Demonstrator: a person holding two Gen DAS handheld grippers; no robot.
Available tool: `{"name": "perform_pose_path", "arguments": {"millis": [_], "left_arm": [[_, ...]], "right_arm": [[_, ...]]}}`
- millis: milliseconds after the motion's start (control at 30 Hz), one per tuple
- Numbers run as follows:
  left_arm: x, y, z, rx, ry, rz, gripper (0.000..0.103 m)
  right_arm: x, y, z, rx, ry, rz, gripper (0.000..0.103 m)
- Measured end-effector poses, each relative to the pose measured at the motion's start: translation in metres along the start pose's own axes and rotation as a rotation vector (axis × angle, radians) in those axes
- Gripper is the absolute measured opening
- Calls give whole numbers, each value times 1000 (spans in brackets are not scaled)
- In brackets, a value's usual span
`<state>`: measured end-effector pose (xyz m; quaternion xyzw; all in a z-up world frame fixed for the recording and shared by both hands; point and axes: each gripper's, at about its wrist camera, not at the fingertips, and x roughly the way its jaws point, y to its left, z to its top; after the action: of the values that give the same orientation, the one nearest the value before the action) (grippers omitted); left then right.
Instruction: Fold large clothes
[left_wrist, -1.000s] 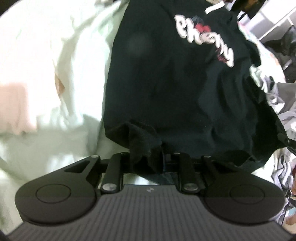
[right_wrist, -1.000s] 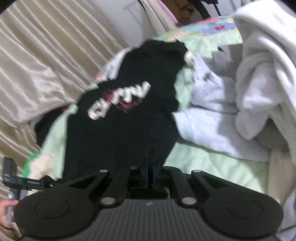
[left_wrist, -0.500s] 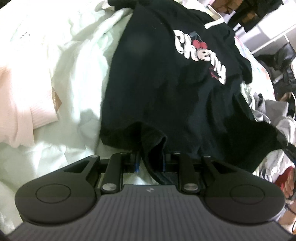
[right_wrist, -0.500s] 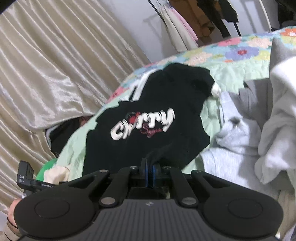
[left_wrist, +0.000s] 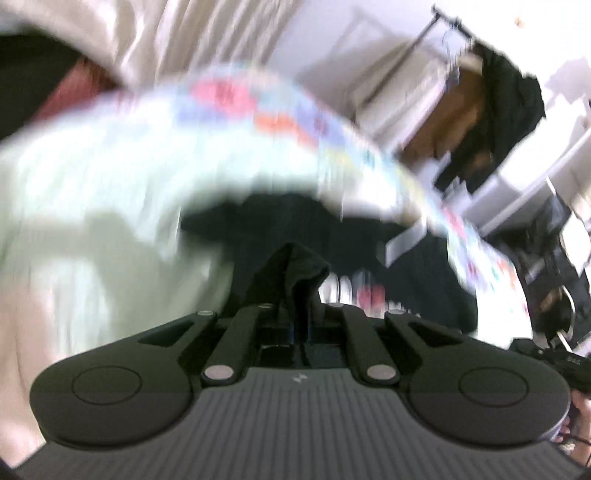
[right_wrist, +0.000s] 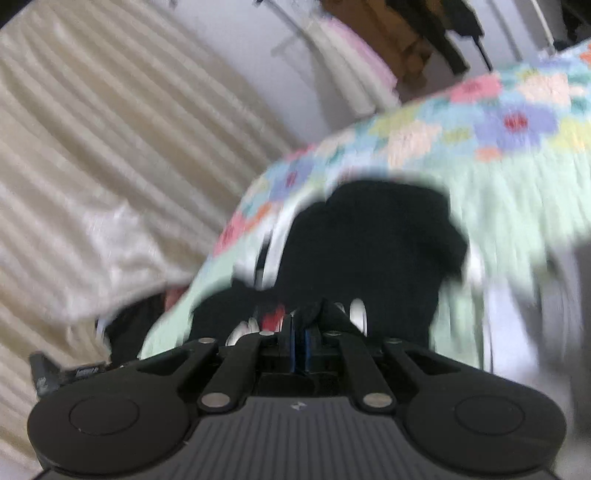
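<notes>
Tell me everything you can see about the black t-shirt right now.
The black t-shirt looks like soft, matte knit fabric, with a white and red print that is too blurred to read. It lies spread on the pale green bed cover. The left gripper and the right gripper are each shut on a bunched bit of its edge.

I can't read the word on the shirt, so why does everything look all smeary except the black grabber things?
Left wrist view: the bedspread and black shirt are streaked by motion blur, while the left gripper stays sharp, since the camera rides with it. Right wrist view: the same smear over the shirt and curtain; the right gripper is crisp.
</notes>
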<state>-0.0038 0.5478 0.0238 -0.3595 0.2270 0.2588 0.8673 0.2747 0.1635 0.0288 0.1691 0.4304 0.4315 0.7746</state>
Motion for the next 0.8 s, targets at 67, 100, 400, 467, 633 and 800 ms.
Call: {"name": "perform_pose_path", "arguments": {"millis": [67, 100, 400, 467, 633, 800], "left_arm": [[11, -4, 28, -29, -141, 49, 14], [15, -4, 33, -43, -163, 64, 44], [33, 41, -55, -393, -21, 99, 91], [32, 45, -85, -379, 15, 130, 91], [41, 58, -92, -447, 125, -4, 96], [56, 58, -97, -451, 177, -25, 103]], "right_arm": [[18, -1, 34, 29, -104, -6, 5], [25, -3, 43, 52, -158, -8, 8], [43, -37, -50, 350, -138, -57, 64], [47, -44, -71, 416, -134, -67, 66], [57, -62, -121, 572, -120, -97, 68], [76, -66, -131, 579, -92, -57, 71]]}}
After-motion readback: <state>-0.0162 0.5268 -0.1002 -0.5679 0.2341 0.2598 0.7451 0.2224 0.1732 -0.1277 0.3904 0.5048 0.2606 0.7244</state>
